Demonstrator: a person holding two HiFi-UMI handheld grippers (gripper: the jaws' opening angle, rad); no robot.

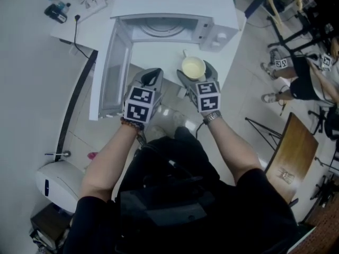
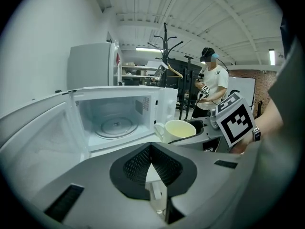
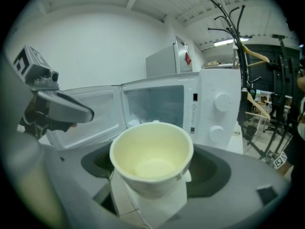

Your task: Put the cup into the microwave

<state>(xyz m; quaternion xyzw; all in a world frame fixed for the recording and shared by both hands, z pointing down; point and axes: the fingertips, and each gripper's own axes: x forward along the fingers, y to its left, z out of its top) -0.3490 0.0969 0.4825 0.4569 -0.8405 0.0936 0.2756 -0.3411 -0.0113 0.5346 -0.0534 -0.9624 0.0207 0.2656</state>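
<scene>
Ideally the right claw (image 1: 194,74), pinching the pale yellow cup (image 3: 151,162), carries it level into the open white microwave (image 2: 114,120). The left claw (image 2: 151,163), pressed together, should keep clear

Surface: you have a white table (image 1: 156,57) ahead | 12 o'clock on it: white microwave (image 1: 175,4), its door swung open toward 9 o'clock | 10 o'clock on it: small dark items (image 1: 55,12) and a black cable (image 1: 77,32)

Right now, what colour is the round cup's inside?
Pale yellow inside the cup; right gripper view best.
</scene>
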